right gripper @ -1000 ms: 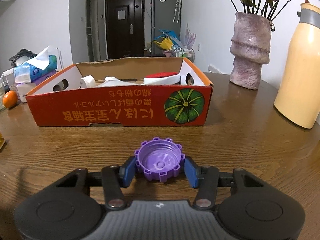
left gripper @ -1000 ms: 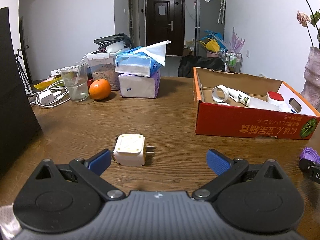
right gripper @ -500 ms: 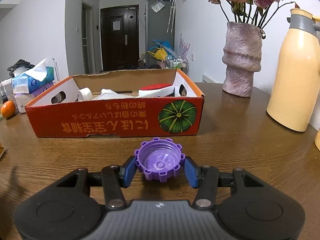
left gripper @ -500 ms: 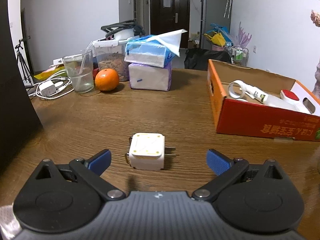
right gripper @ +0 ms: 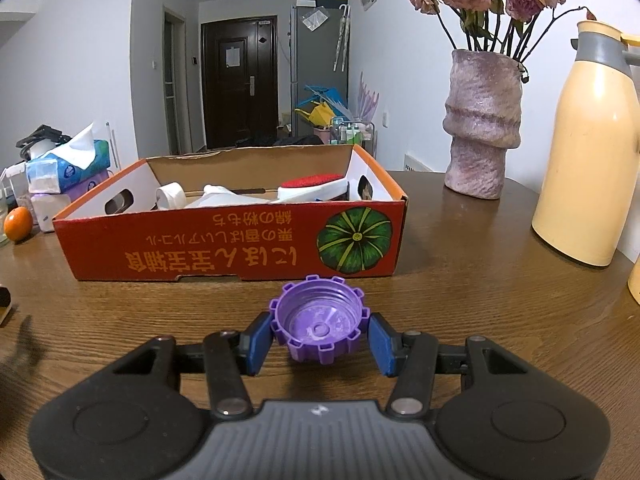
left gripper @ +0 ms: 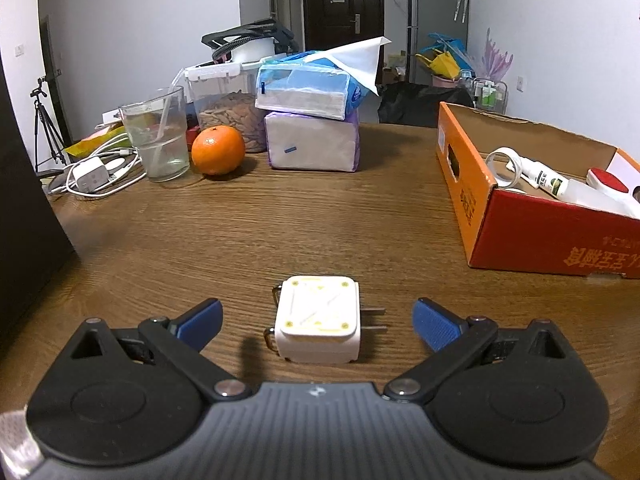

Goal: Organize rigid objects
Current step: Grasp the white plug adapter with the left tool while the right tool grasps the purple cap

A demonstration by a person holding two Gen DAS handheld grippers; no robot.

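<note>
The left gripper (left gripper: 316, 322) stands with its blue-padded fingers (left gripper: 200, 322) spread wide and low over the brown wood-grain table (left gripper: 280, 224); a small white square plug adapter with two metal prongs (left gripper: 318, 326) lies flat on the table between them, touching neither pad, prongs pointing toward the right-hand finger. The right gripper (right gripper: 319, 334) is clamped on a purple ribbed plastic bottle cap (right gripper: 319, 326), open side up, both blue pads pressed against its notched rim; whether the cap rests on the table or sits just above it cannot be told. Directly beyond the cap stands an orange-red cardboard box with a green pumpkin print (right gripper: 224, 244), open-topped, holding a white tube-like bottle (left gripper: 548, 178), a white ring-shaped roll (right gripper: 170, 196) and a white item with a red top (right gripper: 312, 188). In the left wrist view this box sits at the right of the adapter, well apart from it. At the far left side of the table: a round orange fruit (left gripper: 218, 150), a clear drinking glass with a straw (left gripper: 158, 138), two stacked tissue packs (left gripper: 312, 120), a white charger with coiled cable (left gripper: 92, 174). To the right of the box: a mottled pink ceramic vase with dried roses (right gripper: 482, 124) and a cream-yellow thermos jug (right gripper: 592, 152).
</note>
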